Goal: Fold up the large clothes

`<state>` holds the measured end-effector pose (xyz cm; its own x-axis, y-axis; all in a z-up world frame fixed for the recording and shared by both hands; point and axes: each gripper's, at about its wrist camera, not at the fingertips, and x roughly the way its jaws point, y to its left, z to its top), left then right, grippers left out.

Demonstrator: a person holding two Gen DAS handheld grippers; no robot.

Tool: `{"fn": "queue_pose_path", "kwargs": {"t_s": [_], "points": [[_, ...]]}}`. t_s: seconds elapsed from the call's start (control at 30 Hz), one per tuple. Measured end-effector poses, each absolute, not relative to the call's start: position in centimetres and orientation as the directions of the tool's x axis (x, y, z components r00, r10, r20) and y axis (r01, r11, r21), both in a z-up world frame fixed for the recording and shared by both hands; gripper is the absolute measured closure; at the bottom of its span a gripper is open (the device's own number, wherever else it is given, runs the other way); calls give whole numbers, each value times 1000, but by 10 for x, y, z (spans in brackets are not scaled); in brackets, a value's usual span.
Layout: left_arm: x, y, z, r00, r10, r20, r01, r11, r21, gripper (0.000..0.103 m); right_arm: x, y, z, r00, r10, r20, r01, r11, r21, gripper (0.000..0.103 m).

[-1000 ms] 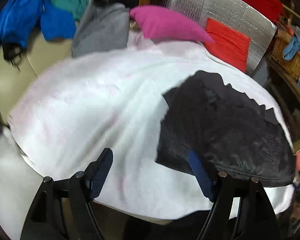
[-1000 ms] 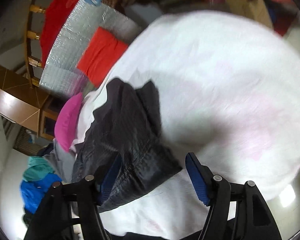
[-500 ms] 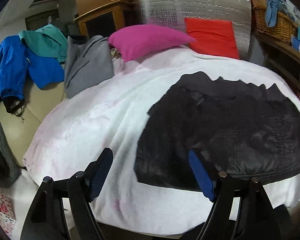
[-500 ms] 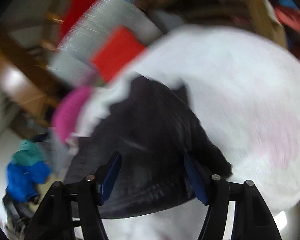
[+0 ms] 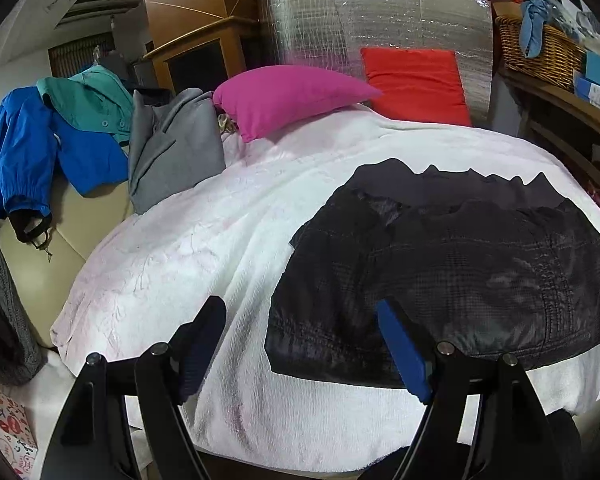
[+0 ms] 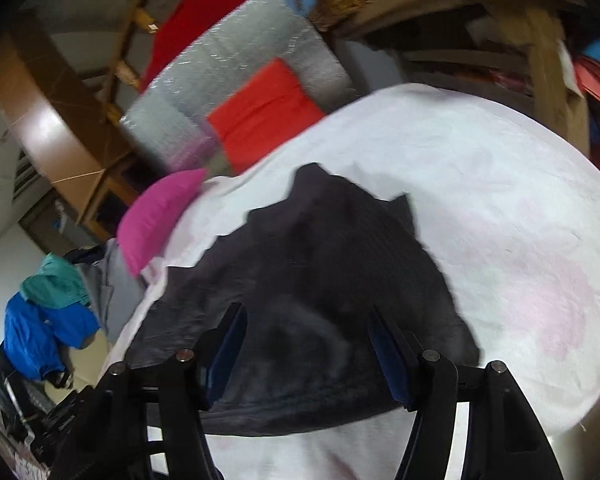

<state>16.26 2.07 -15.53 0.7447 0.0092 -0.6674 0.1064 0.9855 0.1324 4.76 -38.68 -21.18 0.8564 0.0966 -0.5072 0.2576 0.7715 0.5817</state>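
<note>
Nearest to us, the left gripper (image 5: 300, 344) hangs with its jaws spread wide and nothing between them, poised over the near edge of the white fleece blanket (image 5: 188, 248) that covers the bed, with the near left corner of the garment just beside its blue-padded right finger. The right gripper (image 6: 306, 344) is likewise wide apart and empty, hovering over the near hem of the black quilted jacket (image 5: 452, 264), which lies spread on the blanket towards the right side of the bed, already partly doubled by the look of the layered far edge. We judge the step in hand to be taking hold of the jacket's near edge for the next fold, so we should bring each gripper down on a corner of that hem, pinch through all the layers rather than the top one alone, and take care not to catch the fleece beneath. The shiny fabric will probably slip, so a deep bite and an even lift with both hands should keep the fold square; then we carry the hem straight away from us onto the far edge. The right wrist view is blurred, so we cannot tell how close its fingers are to the cloth. Farther off lie the magenta pillow (image 5: 292, 100), a grey garment (image 5: 176, 148) and a blue jacket (image 5: 24, 148), well apart from our work.
</note>
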Motion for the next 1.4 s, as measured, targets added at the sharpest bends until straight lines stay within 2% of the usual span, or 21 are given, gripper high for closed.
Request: {"fn": "queue_pose_path", "kwargs": {"t_s": [0.1,0.23,0.4,0.53,0.6,0.67,0.77,0.93,1.03,1.13,1.2,1.27,1.33,1.4], "points": [[162,20,-155,746,16,-666,105,985,140,24,59,-375,-216,839,124,-529,246,782,573,36],[162,18,-155,748,23,-663,104,983,152,24,79,-366,-246,749,154,-644,306,783,542,36],[163,17,-158,740,31,-672,105,981,161,24,83,-357,-243,727,133,-673,287,832,474,35],[172,27,-164,713,39,-700,101,982,157,24,67,-384,-235,767,184,-615,278,768,577,35],[180,38,-165,696,36,-717,96,985,143,24,55,-403,-229,801,164,-575,284,742,608,35],[192,50,-166,678,28,-735,91,988,121,23,42,-422,-226,823,120,-556,314,720,619,28],[224,68,-168,628,-19,-778,102,993,58,22,38,-462,-224,833,92,-545,359,661,659,24],[272,74,-174,548,-98,-831,142,990,-23,22,72,-506,-250,803,201,-561,372,566,736,23],[297,65,-188,438,-233,-868,205,966,-156,22,104,-512,-270,775,275,-569,374,526,764,22],[317,60,-209,329,-315,-890,177,947,-269,22,134,-510,-292,714,329,-618,405,526,748,22],[325,58,-224,287,-346,-893,134,938,-321,22,140,-503,-288,740,315,-594,375,539,754,16],[326,54,-235,264,-381,-886,123,925,-361,22,148,-491,-288,727,415,-547,308,516,800,15],[324,46,-247,229,-416,-880,119,909,-398,22,155,-472,-281,699,375,-609,318,600,734,15],[317,40,-249,240,-437,-867,126,900,-418,22,157,-456,-271,699,339,-630,285,676,679,15]]}}
